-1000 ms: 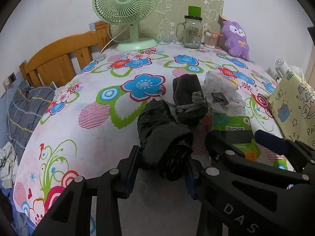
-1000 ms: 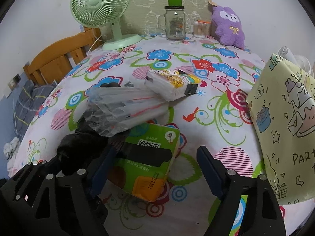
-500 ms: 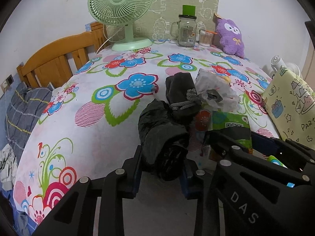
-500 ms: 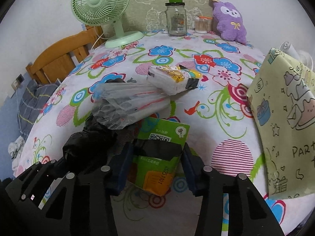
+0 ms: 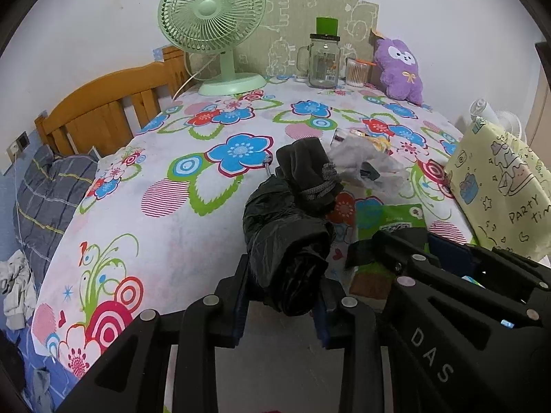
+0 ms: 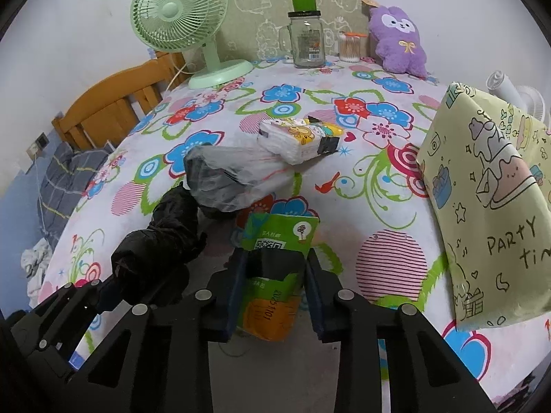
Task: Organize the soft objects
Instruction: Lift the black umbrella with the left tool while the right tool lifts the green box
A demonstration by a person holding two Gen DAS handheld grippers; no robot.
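Observation:
On the flowered tablecloth (image 5: 165,206) lies a crumpled black plastic bag roll (image 5: 286,237). My left gripper (image 5: 282,285) is shut on its near end, the pads pressing both sides. A green and orange tissue pack (image 6: 279,237) sits between the pads of my right gripper (image 6: 275,275), whose jaws are closing and pinch its sides. The black bag roll (image 6: 158,241) also shows at the left of the right wrist view. Behind it are a dark grey drawstring pouch (image 5: 306,172), a clear plastic bag (image 6: 234,175) and a cartoon-printed tissue pack (image 6: 296,137).
A yellow paper bag (image 6: 489,189) stands at the right edge. At the back are a green fan (image 6: 179,10), a glass jar (image 6: 306,38), a cotton swab tub (image 6: 349,46) and a purple plush (image 6: 399,38). A wooden headboard (image 5: 103,110) is left of the table.
The right jaws came in from wide apart onto the green tissue pack. The left jaws tightened a little on the black bag roll. Neither hand shifted much.

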